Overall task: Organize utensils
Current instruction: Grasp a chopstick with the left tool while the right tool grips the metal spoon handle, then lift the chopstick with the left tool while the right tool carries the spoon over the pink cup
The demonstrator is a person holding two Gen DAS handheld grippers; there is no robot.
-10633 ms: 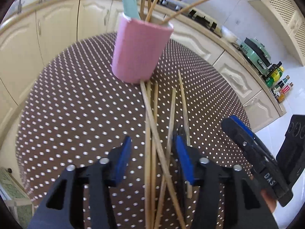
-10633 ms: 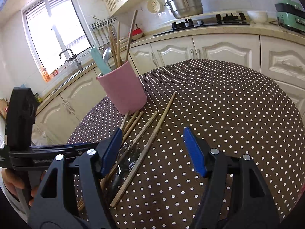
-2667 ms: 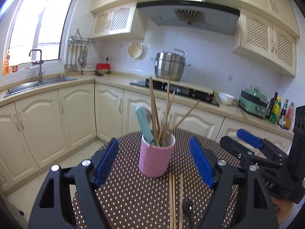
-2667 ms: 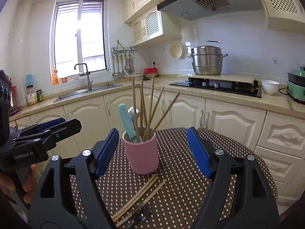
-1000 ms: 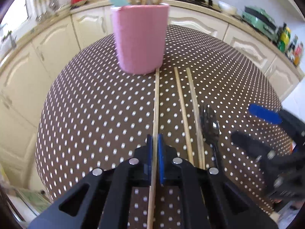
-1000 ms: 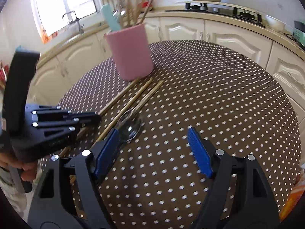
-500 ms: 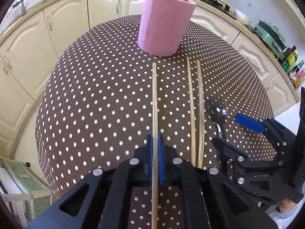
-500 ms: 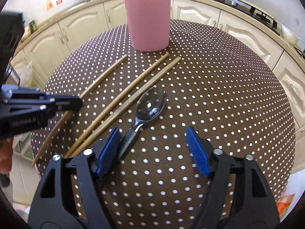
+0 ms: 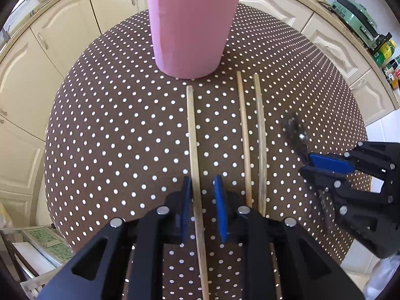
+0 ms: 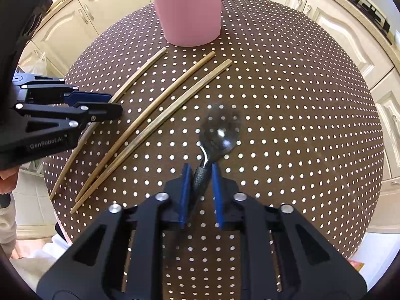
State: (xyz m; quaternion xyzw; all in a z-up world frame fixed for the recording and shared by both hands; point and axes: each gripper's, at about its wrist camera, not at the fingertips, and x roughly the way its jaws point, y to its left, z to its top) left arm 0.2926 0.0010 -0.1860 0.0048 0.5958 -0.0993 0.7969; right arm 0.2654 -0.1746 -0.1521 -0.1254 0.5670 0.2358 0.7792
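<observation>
- While I look along my left gripper (image 9: 202,207), its blue pads stand a little apart, with one chopstick (image 9: 193,145) lying between them on the dotted table (image 9: 112,130); one pad seems to touch it, the other does not, so nothing is clamped.
- This chopstick points at the pink cup (image 9: 191,25), its tip just short of the cup's base.
- Two more chopsticks (image 9: 252,135) lie side by side just to its right, also pointing toward the cup.
- My right gripper (image 10: 202,192) is narrowly open around the black handle of the spoon (image 10: 220,132); I cannot tell whether the pads touch it.
- The spoon bowl lies nearer the cup than its handle, to the right of the chopsticks.
</observation>
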